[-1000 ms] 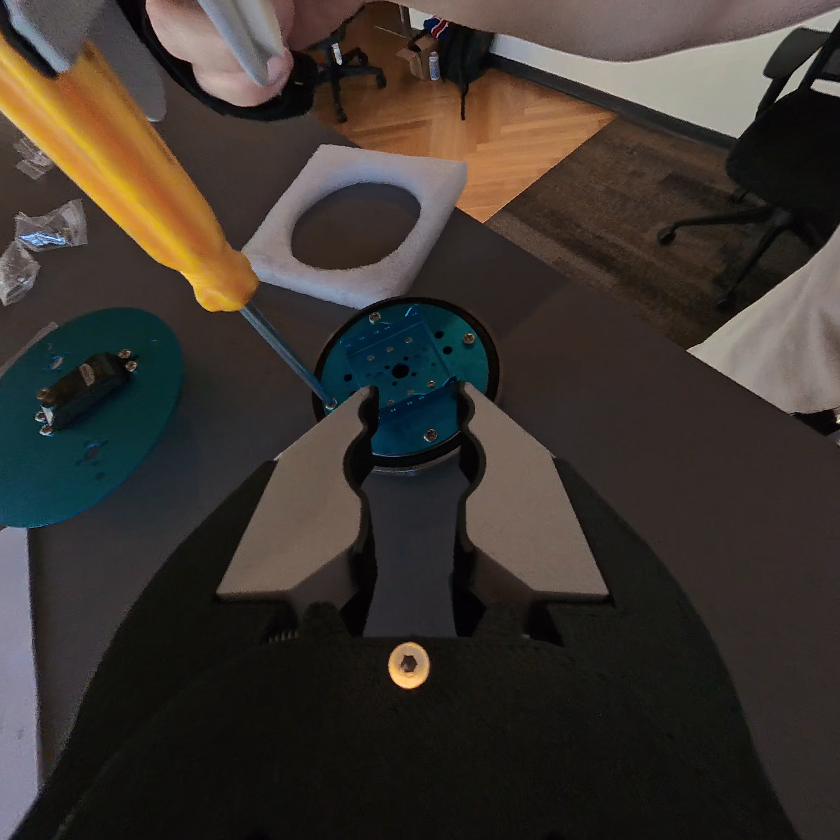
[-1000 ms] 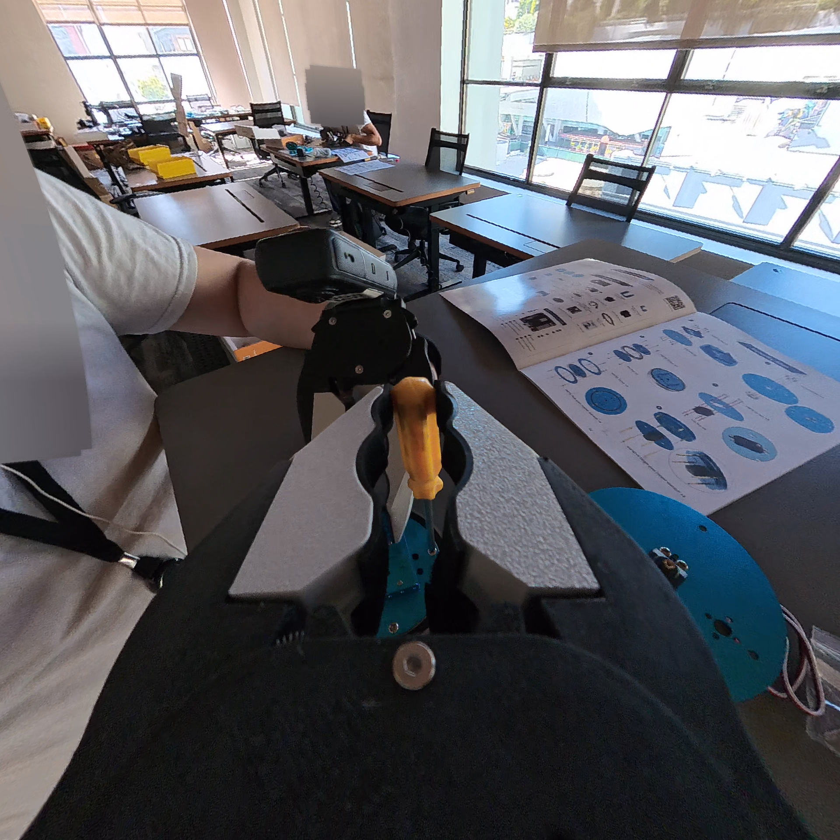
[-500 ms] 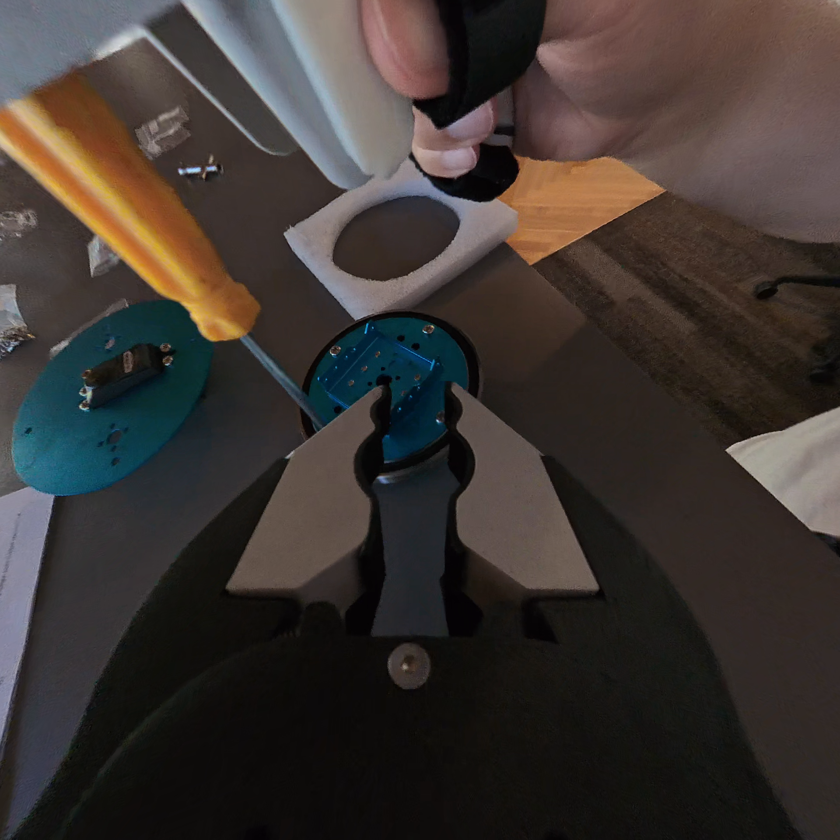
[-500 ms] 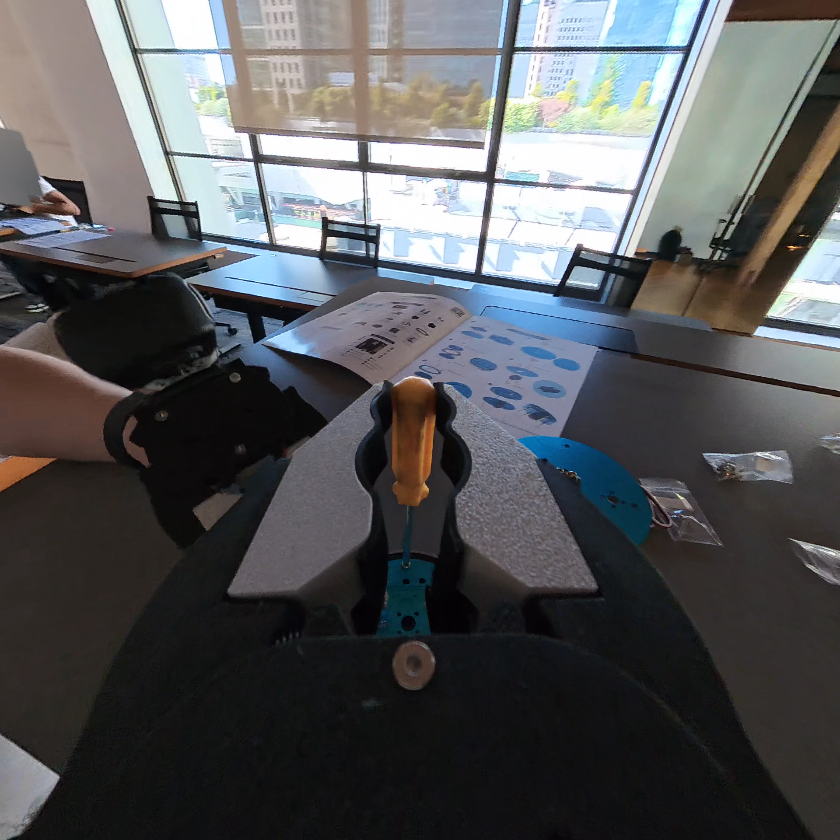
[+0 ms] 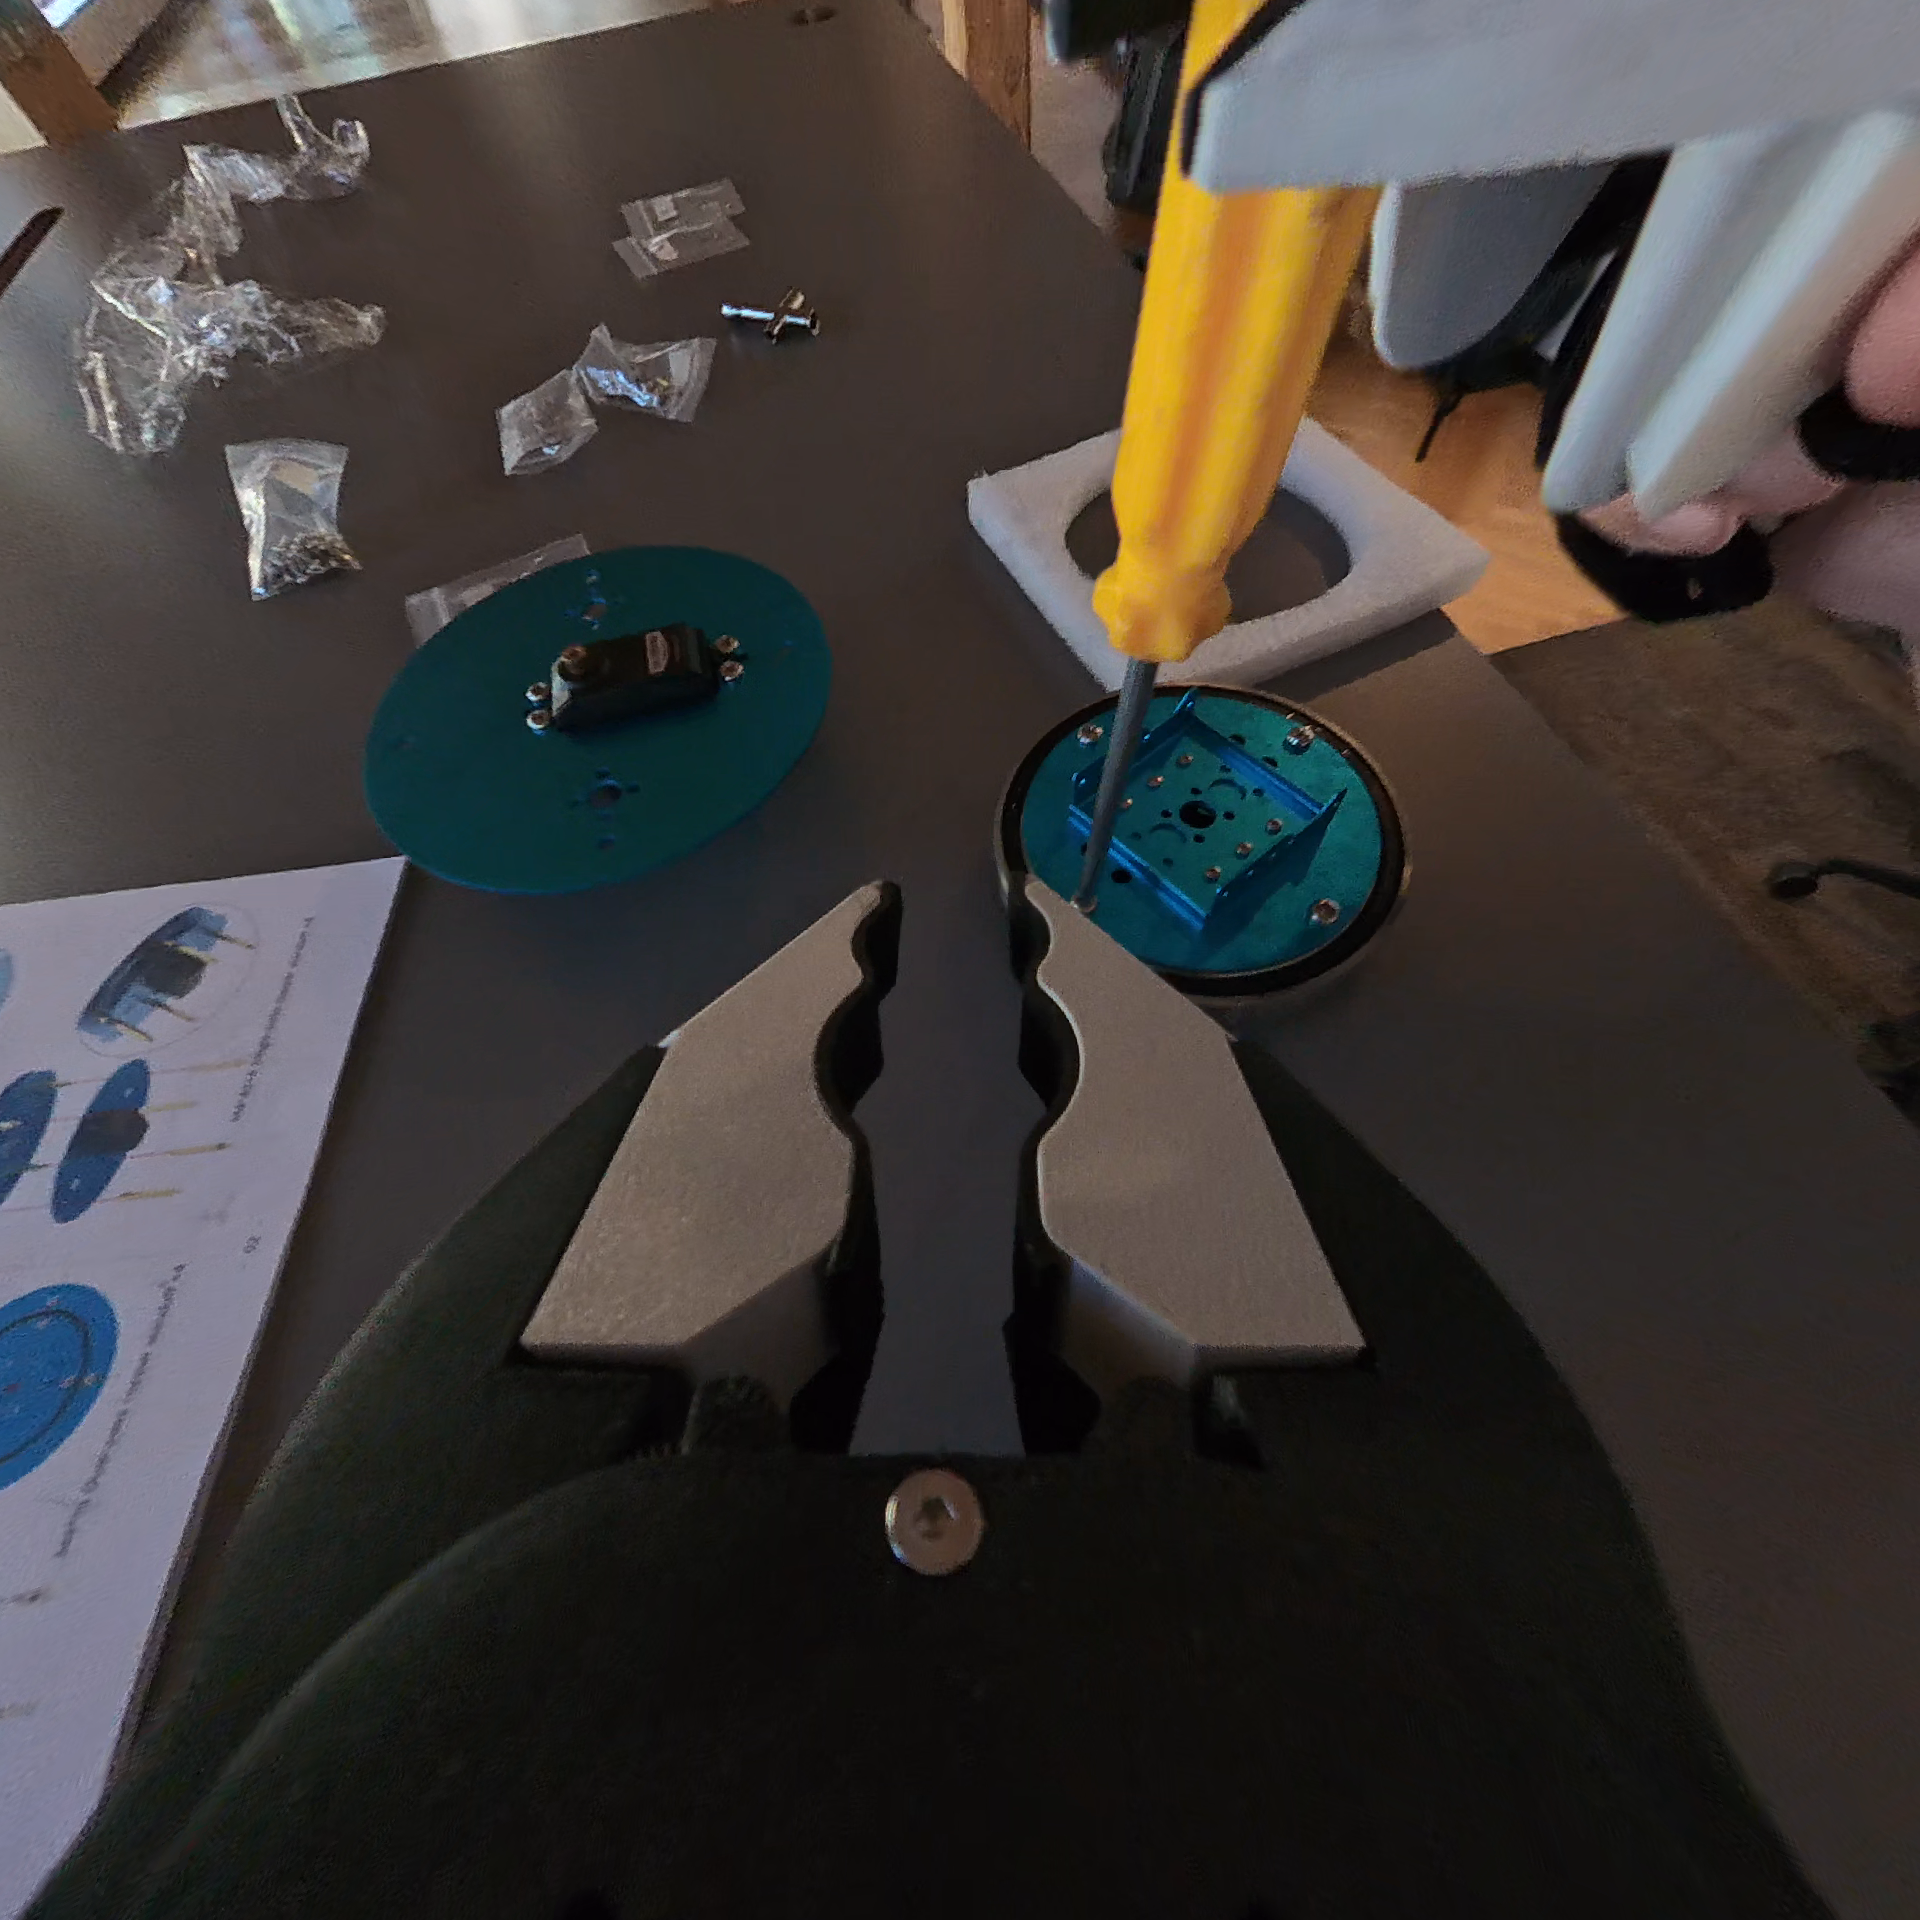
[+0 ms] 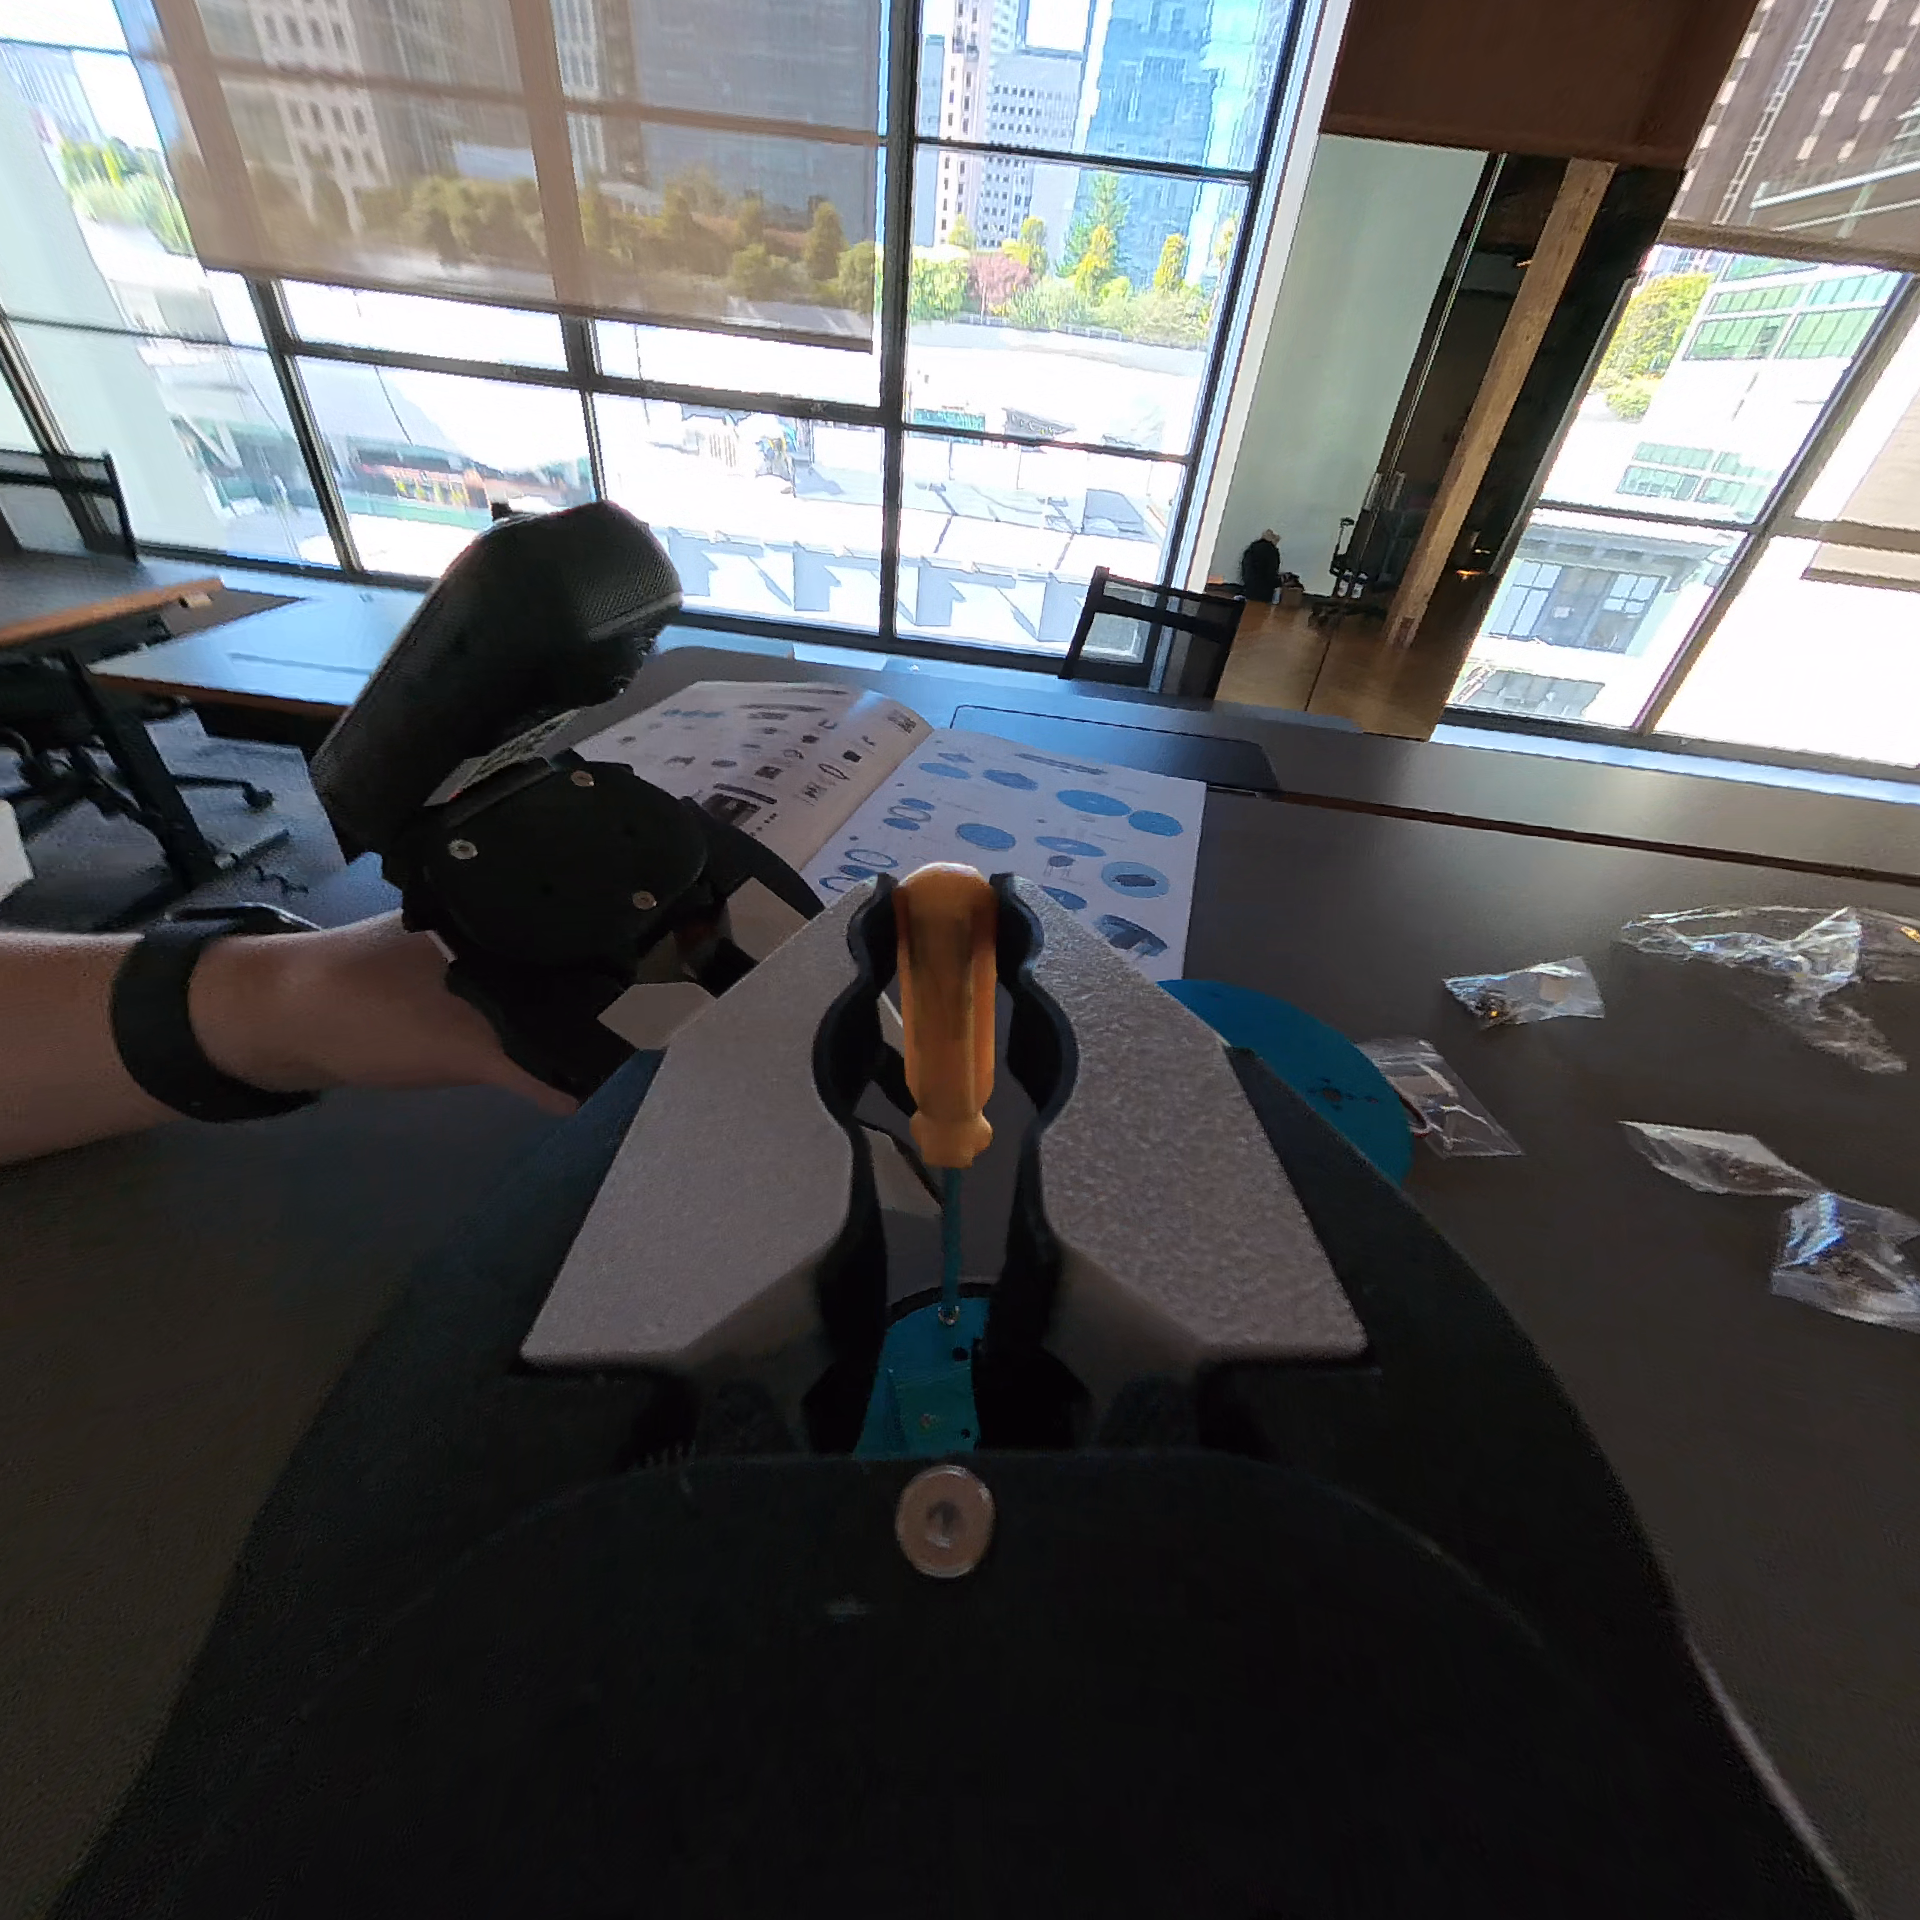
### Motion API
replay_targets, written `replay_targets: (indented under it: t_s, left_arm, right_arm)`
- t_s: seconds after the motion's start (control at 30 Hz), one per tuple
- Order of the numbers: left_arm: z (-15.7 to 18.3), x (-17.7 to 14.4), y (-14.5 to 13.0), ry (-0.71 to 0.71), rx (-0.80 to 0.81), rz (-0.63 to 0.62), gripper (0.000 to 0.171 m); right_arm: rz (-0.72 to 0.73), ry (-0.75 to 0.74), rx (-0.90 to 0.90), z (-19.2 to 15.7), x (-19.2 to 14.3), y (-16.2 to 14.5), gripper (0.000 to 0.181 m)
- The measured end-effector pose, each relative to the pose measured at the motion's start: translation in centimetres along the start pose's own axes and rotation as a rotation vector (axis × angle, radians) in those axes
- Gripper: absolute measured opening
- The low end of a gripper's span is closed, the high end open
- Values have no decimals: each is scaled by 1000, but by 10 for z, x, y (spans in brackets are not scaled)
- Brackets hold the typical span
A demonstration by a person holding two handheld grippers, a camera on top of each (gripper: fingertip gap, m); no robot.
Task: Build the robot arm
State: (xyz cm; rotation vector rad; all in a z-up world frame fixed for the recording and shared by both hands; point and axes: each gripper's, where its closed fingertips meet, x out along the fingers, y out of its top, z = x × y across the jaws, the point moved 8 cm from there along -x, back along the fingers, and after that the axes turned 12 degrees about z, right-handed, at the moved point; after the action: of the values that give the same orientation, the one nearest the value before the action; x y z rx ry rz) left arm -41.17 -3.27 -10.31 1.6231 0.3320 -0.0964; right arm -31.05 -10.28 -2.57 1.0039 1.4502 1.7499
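The right gripper (image 6: 943,914) clamps a yellow screwdriver (image 5: 1210,416), its tip on a screw at the blue bearing disc's (image 5: 1205,831) near rim. The left gripper (image 5: 961,914) is parted and empty, one finger beside that rim. Bare table (image 5: 1558,1195) lies rightward; a foam frame (image 5: 1403,561) sits near the far edge.

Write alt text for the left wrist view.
A yellow-handled screwdriver, held by the right gripper, touches its tip to a screw on a round blue bracket plate. The left gripper hovers open beside it, above a dark table with a servo disc.
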Motion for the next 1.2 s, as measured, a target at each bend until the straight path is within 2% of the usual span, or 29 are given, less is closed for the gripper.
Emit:
replay_targets:
  t_s: [0.17, 0.27, 0.33, 0.4, 0.47, 0.5, 0.57, 0.63, 0.7, 0.77, 0.87, 0.97, 1.2]
  left_arm:
    - [3, -8, -6, -4, -27, -24, 21]
    - [13, -19, -1, -47, -21, 9, 33]
    - [27, -21, 11, -111, 56, 44, 53]
    - [38, -14, 26, -154, 243, 43, 56]
    - [45, 3, 39, -241, 409, -22, 58]
    - [47, 13, 42, -313, 436, -77, 60]
    - [45, 32, 38, -449, 407, -230, 62]
    - [36, 47, 29, -485, 379, -367, 68]
    - [31, 58, 25, -471, 355, -370, 66]
    - [35, 63, 24, -530, 276, -401, 49]
    - [36, 66, 25, -505, 237, -431, 48]
    - [37, 66, 27, -421, 187, -464, 47]
    - [43, 42, 25, -221, 101, -484, 46]
  right_arm:
    - [6, 71, 10, 5, 1, 29, 18]
    - [87, 95, 15, 19, -20, 54, 18]
    - [147, 104, 20, 34, -44, 66, 18]
    - [184, 101, 40, 56, -69, 72, 18]
    - [231, 123, 70, 81, -92, 75, 18]
    - [251, 132, 101, 94, -101, 75, 18]
    - [295, 162, 159, 118, -117, 76, 17]
    - [320, 204, 186, 142, -128, 77, 17]
    - [300, 241, 191, 164, -134, 76, 17]
    - [276, 283, 187, 182, -138, 76, 18]
    - [249, 340, 173, 206, -141, 76, 18]
    - [218, 402, 180, 223, -132, 69, 18]
    - [170, 555, 262, 231, -85, 41, 17]
